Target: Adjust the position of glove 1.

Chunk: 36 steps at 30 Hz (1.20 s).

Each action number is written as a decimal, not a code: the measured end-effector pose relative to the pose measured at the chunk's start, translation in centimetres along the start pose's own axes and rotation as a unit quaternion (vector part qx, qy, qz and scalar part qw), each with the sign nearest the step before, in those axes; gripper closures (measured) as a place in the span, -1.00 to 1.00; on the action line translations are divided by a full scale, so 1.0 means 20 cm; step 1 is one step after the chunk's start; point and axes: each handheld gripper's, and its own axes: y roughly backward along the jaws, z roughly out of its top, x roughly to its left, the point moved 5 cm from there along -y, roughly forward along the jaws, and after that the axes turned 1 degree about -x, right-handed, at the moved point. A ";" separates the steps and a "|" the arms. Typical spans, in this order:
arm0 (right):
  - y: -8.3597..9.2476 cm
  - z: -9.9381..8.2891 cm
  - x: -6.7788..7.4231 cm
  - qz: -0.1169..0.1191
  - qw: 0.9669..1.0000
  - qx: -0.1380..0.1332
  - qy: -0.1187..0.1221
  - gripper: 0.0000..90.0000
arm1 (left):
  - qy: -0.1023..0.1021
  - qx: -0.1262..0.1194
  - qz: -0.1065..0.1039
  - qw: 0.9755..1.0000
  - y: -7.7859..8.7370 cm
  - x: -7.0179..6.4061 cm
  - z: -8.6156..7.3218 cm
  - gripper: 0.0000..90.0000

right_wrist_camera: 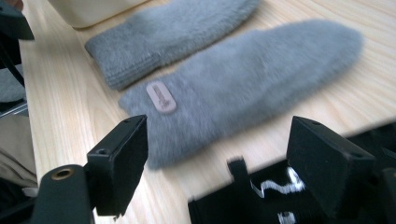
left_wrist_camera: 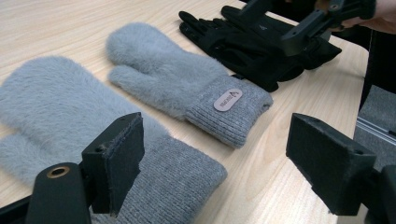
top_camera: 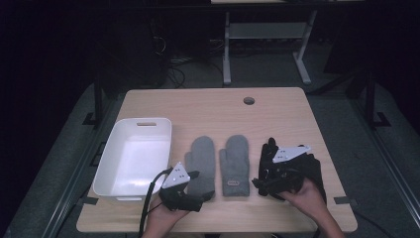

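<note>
- L claw (top_camera: 200,191), jaws wide & empty, sits at the near table (top_camera: 277,106) edge, right at the cuff of the left mitten (top_camera: 202,166). Cuff lies just ahead of the jaws in the left gripper view; looks like the nearer arm for it.
- Mitten's long axis runs near-to-far, cuff toward the person, tip away.
- R claw (top_camera: 261,184), also wide w/ nothing in it, hovers over the black gloves (top_camera: 309,166) at the right; right mitten (top_camera: 234,163) lies just left of it.
- Farther left: white bin (top_camera: 133,156), beside the left mitten, probably the drop spot.
</note>
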 end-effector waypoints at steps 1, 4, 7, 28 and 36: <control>-0.02 0.02 0.00 0.002 1.000 0.008 0.005 -0.54 | 0.001 0.000 -0.001 1.000 0.00 0.00 0.00 -0.58; -0.06 0.06 -0.01 0.003 1.000 0.012 0.014 -0.52 | 0.003 0.000 -0.001 1.000 0.00 0.01 0.00 -0.58; -0.11 0.11 -0.02 0.007 0.999 0.027 0.023 -0.51 | 0.003 -0.001 0.001 1.000 0.01 0.02 0.00 -0.58; -0.46 0.17 -0.13 0.014 0.985 0.134 0.107 0.10 | 0.006 -0.010 0.012 1.000 0.06 0.04 0.03 -0.58; -0.46 0.15 -0.11 0.007 0.985 0.134 0.111 0.69 | 0.008 -0.005 0.016 1.000 0.07 0.04 0.03 -0.58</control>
